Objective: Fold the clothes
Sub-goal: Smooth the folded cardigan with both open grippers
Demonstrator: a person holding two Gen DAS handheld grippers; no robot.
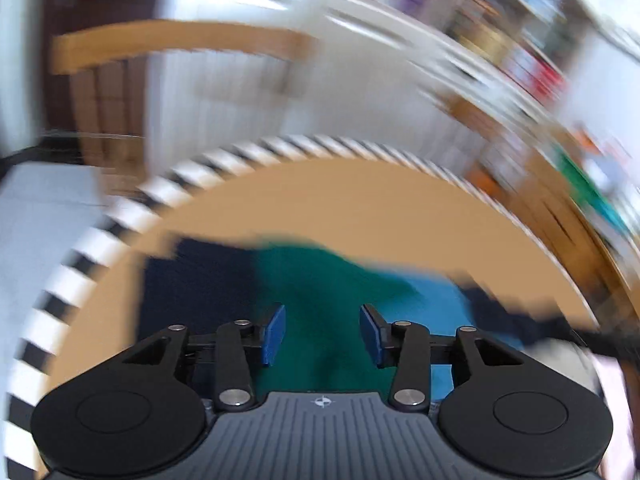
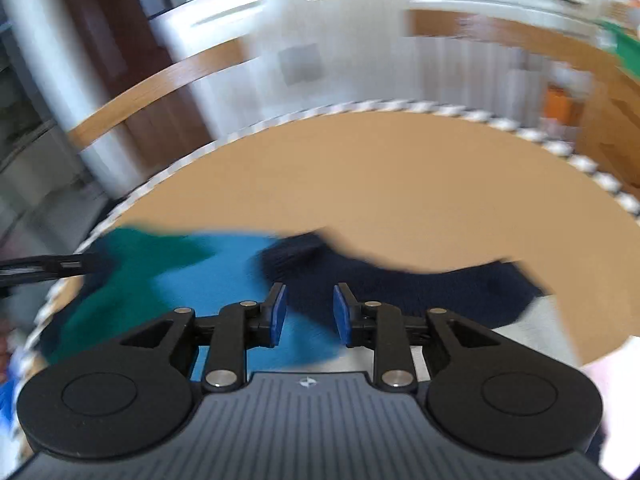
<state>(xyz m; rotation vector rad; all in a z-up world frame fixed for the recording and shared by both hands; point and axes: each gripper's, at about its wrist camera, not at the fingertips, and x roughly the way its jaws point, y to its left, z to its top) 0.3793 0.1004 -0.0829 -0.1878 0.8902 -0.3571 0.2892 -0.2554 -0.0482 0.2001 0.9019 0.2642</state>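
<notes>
A garment in navy, green and blue blocks lies on the tan table. In the left wrist view its green part (image 1: 320, 292) lies under my left gripper (image 1: 322, 334), which is open and empty above it. In the right wrist view the navy part (image 2: 400, 292) stretches right and the blue part (image 2: 224, 276) and green part (image 2: 132, 264) lie left. My right gripper (image 2: 306, 314) is open and empty over the seam between blue and navy. Both views are motion-blurred.
The tan table (image 2: 400, 184) has a black-and-white striped edge (image 1: 120, 216). A wooden chair back (image 1: 176, 40) and white cabinets stand behind it. Shelves (image 1: 520, 40) with clutter are at the right. The other gripper's dark tip (image 2: 40, 266) shows at left.
</notes>
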